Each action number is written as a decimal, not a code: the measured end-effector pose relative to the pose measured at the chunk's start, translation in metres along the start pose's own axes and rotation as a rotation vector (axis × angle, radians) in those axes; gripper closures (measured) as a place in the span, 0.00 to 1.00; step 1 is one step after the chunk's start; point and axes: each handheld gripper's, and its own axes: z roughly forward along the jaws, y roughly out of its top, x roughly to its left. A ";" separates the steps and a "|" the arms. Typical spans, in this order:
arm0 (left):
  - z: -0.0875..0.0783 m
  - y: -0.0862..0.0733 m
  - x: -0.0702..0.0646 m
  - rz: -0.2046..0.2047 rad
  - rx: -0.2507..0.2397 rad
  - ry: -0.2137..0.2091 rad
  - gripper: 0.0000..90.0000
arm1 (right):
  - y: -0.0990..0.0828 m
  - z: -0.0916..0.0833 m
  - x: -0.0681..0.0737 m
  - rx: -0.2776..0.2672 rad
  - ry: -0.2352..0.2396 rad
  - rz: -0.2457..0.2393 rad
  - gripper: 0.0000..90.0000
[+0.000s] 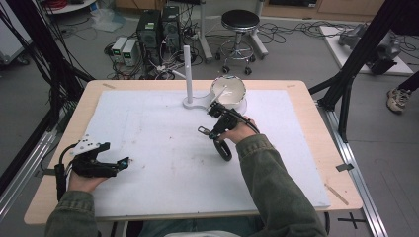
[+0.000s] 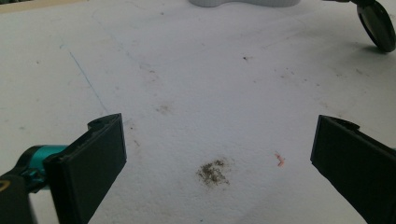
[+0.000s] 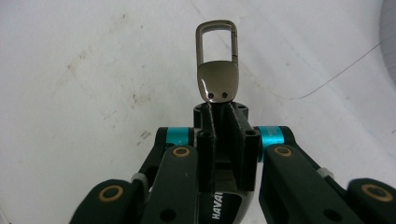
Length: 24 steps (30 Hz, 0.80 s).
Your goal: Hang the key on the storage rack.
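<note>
One clasp [image 3: 217,60] between right fingers [image 3: 205,140]

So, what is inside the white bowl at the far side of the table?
In the high view, the white bowl holds one thin stick-like thing leaning against its inner wall; too small to identify. Its floor looks otherwise bare. The right gripper, shut on a metal clip, hides the bowl's near base.

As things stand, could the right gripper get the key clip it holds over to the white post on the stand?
Probably yes. The right gripper is shut on the key clip, and the white post stands just beyond it on the foam mat. Only the round mirror beside the post crowds the approach.
</note>
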 end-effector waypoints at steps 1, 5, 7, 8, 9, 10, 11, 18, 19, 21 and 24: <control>0.000 0.000 0.000 0.001 0.000 0.000 0.04 | 0.001 0.000 -0.001 -0.001 -0.001 -0.007 0.91; 0.000 0.000 0.000 -0.001 0.001 0.000 0.04 | 0.004 -0.004 -0.005 -0.002 -0.006 -0.010 0.91; 0.000 0.000 0.000 -0.001 0.001 -0.001 0.04 | 0.007 -0.008 -0.005 -0.011 -0.004 -0.007 0.91; 0.000 0.000 0.000 0.000 0.001 0.000 0.04 | 0.009 -0.011 -0.006 -0.010 -0.003 -0.011 0.91; 0.000 0.000 0.000 0.000 0.000 0.000 0.04 | 0.011 -0.014 -0.006 -0.009 -0.010 -0.014 0.91; 0.000 0.000 0.000 -0.002 -0.002 0.000 0.04 | 0.013 -0.017 -0.006 -0.012 -0.012 -0.016 0.91; 0.000 0.000 0.000 -0.002 -0.002 0.000 0.04 | 0.015 -0.020 -0.006 -0.018 -0.015 -0.022 0.91; 0.001 0.000 0.000 0.001 0.007 -0.005 0.04 | 0.031 -0.034 -0.005 -0.048 -0.030 -0.049 0.91; 0.001 -0.001 0.000 0.000 0.007 -0.005 0.04 | 0.033 -0.036 -0.005 -0.051 -0.031 -0.054 0.91; 0.001 -0.001 0.000 -0.005 0.002 -0.005 0.04 | 0.037 -0.038 -0.004 -0.059 -0.031 -0.053 0.91; 0.001 -0.001 0.000 -0.004 0.002 -0.007 0.04 | 0.044 -0.042 -0.003 -0.052 -0.037 -0.071 0.91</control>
